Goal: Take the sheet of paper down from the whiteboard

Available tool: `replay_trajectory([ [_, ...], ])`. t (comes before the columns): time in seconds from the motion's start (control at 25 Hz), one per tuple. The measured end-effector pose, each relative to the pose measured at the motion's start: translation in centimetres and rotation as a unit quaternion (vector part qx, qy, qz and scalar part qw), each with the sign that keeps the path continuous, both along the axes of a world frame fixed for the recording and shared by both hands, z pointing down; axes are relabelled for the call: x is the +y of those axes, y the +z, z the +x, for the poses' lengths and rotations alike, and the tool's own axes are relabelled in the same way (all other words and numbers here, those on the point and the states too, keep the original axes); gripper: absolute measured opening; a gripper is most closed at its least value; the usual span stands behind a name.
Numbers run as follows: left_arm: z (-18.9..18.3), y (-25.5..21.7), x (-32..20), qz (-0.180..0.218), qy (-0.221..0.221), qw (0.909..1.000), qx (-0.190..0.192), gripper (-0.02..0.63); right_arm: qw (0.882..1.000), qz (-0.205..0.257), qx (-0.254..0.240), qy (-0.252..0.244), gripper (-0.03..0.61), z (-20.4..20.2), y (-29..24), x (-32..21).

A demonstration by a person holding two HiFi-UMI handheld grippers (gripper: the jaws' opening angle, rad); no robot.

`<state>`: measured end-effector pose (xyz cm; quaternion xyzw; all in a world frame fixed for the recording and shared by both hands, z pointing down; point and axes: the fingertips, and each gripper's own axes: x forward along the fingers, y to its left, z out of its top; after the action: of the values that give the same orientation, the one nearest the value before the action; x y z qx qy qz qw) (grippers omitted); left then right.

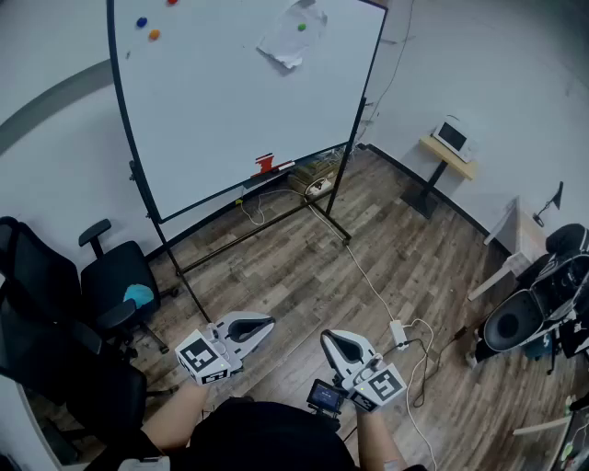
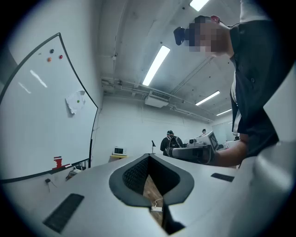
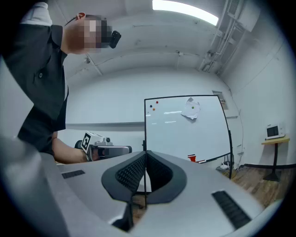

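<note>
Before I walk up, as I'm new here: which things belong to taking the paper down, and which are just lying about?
Job: crumpled white sheet of paper, small green magnet on it, white whiteboard, left gripper, right gripper, both shut, empty.
Lying about: black office chair, white power strip, red object on the tray.

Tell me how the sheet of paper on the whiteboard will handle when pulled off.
The sheet of paper looks crumpled, so probably thin, light and floppy. One green magnet pins it, so it may tear if yanked.
</note>
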<state>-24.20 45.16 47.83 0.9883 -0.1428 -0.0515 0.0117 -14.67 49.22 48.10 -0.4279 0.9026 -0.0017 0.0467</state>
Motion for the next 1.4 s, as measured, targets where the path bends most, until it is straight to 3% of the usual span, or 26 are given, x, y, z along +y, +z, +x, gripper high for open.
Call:
replay_trajectory([
  [0.36, -3.5, -0.4, -2.1, 0.012, -0.006, 0.9999, 0.003, 0.009, 1.000, 0.007, -0.001, 0.009, 0.020, -3.3, -0.1, -2.4],
  [0.64, -6.0, -1.3, -4.0, 0.031, -0.001, 0.9994, 0.013, 0.009, 0.999, 0.024, 0.000, 0.046, 0.021, -3.1, -0.1, -4.1],
  [1.16, -7.2, 1.2, -5.2, -0.012, 0.033, 0.9988, 0.035, 0.009, 0.997, -0.009, 0.037, 0.064, 0.021, -6.5, 1.3, -4.3],
  [1.4, -9.5, 0.7, -5.6, -0.025, 0.046, 0.9963, 0.069, 0.009, 0.997, -0.027, 0.041, 0.063, 0.021, -7.2, 2.0, -7.1],
])
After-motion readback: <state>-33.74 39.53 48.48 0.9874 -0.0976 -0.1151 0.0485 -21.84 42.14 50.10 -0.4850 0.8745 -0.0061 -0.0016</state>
